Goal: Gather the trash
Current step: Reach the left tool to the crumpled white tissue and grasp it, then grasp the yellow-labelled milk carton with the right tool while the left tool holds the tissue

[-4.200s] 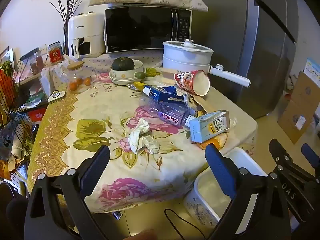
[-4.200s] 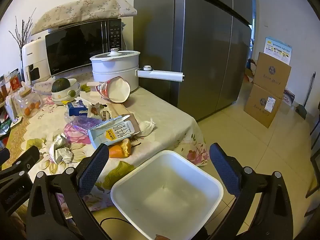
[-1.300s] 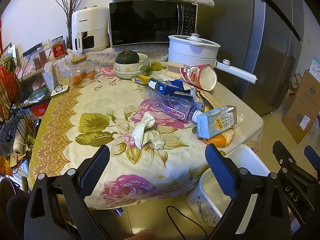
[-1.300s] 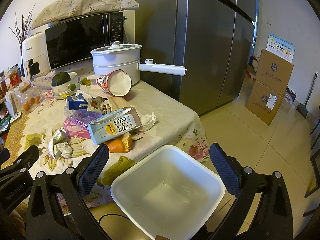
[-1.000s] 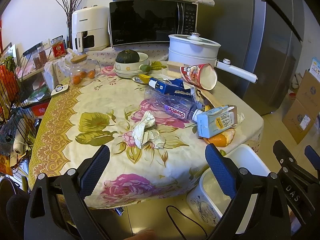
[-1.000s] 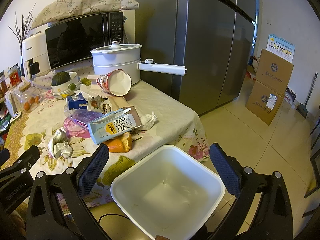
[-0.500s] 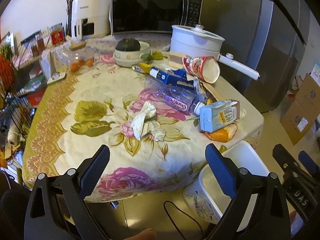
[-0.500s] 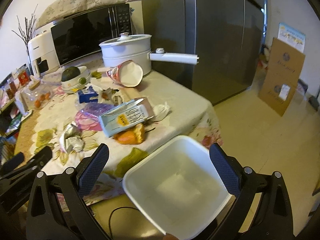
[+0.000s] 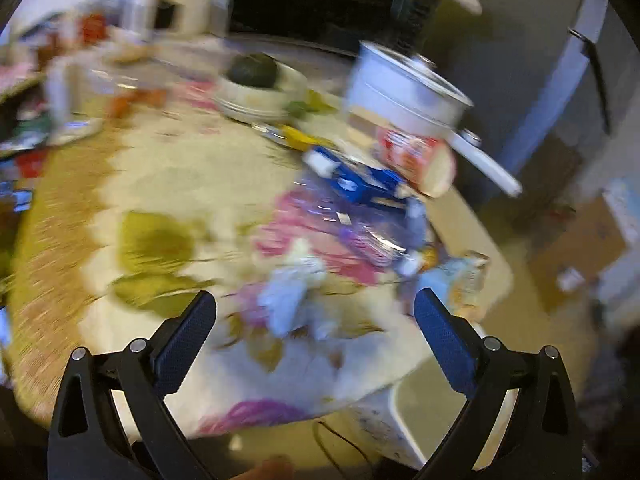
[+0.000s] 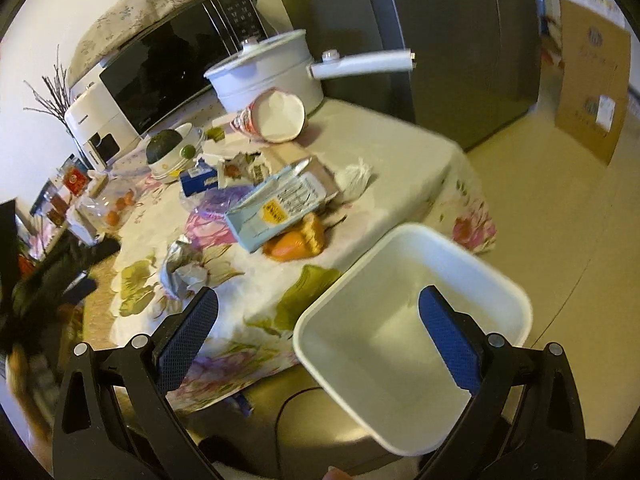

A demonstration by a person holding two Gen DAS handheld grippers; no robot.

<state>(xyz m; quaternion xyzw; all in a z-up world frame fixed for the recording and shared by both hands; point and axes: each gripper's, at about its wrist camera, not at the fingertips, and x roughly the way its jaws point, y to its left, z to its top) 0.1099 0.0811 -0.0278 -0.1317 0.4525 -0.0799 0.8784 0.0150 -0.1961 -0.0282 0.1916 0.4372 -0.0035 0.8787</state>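
Trash lies on the floral tablecloth (image 10: 256, 300): a crumpled tissue (image 10: 185, 268) (image 9: 288, 300), a blue milk carton (image 10: 276, 208) (image 9: 452, 276), orange peel (image 10: 296, 242), a purple plastic bottle (image 9: 360, 236), a blue box (image 9: 360, 182), a tipped paper cup (image 10: 280, 116) (image 9: 416, 156) and a white wad (image 10: 354, 178). A white bin (image 10: 408, 328) stands on the floor by the table. My left gripper (image 9: 316, 340) is open, just short of the tissue; its view is blurred. My right gripper (image 10: 318, 332) is open above the bin's near rim.
A white pot with a long handle (image 10: 276, 72), a microwave (image 10: 176, 64), a white appliance (image 10: 100, 128) and a bowl with a dark squash (image 10: 170, 152) stand at the table's back. A grey fridge (image 10: 460, 40) and cardboard boxes (image 10: 592, 80) are to the right.
Both grippers have moved forward toward the table and tilted. The left view has gone blurred with fast motion. Both stay open and empty.
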